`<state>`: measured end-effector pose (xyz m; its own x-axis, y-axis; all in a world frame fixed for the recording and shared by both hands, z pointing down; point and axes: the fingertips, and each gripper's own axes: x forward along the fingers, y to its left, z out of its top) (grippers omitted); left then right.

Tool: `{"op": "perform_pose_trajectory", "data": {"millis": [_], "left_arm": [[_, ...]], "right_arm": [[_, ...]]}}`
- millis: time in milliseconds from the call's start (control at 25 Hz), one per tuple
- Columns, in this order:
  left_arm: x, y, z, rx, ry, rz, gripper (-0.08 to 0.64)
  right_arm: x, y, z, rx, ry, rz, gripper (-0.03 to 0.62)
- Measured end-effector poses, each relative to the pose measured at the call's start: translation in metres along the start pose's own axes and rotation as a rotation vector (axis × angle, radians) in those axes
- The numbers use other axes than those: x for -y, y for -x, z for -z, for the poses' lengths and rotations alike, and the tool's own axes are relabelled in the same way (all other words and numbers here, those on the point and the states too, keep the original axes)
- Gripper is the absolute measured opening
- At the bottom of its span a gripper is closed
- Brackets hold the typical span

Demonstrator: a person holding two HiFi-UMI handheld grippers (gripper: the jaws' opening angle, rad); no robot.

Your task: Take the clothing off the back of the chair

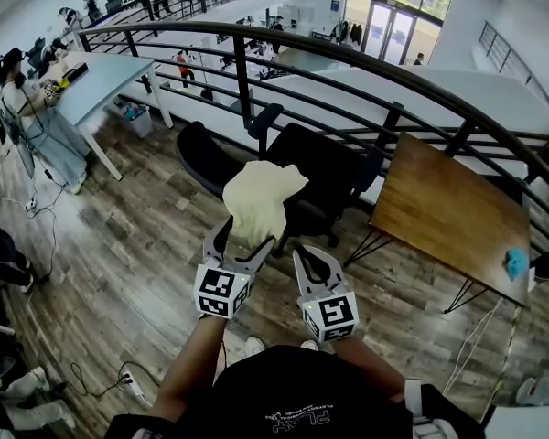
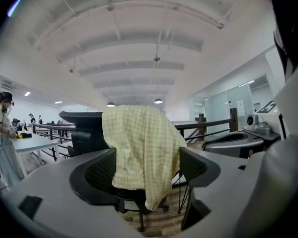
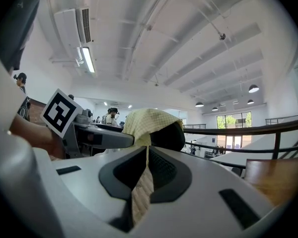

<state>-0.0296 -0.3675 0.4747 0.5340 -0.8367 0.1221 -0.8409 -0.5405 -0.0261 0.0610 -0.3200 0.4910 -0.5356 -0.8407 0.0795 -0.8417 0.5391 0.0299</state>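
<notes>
While the yellow checked garment [image 1: 259,195] hangs over the back of the black chair [image 1: 334,176], the left gripper [image 1: 242,241] faces that chair with its jaws spread wide. The cloth shows in the gap between them and neither pad presses on it. The right gripper [image 1: 317,263] has its jaws closed on a hanging fold of the garment. There is one garment and two grippers. A second black chair [image 1: 204,156] stands left of the first, and one wooden table [image 1: 444,210] stands to its right.
</notes>
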Motion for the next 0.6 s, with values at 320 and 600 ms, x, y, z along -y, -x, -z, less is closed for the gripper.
{"op": "perform_pose_trajectory", "data": {"millis": [320, 600], "left_arm": [[-0.0065, -0.0056, 0.0028, -0.017, 0.032, -0.015, 0.393], [-0.0055, -0.0052, 0.0023, -0.024, 0.001, -0.051, 0.374]], "right_arm": [[0.0058, -0.0031, -0.0003, 0.002, -0.007, 0.004, 0.023], [0.0054, -0.0058, 0.0008, 0.002, -0.010, -0.006, 0.023]]}}
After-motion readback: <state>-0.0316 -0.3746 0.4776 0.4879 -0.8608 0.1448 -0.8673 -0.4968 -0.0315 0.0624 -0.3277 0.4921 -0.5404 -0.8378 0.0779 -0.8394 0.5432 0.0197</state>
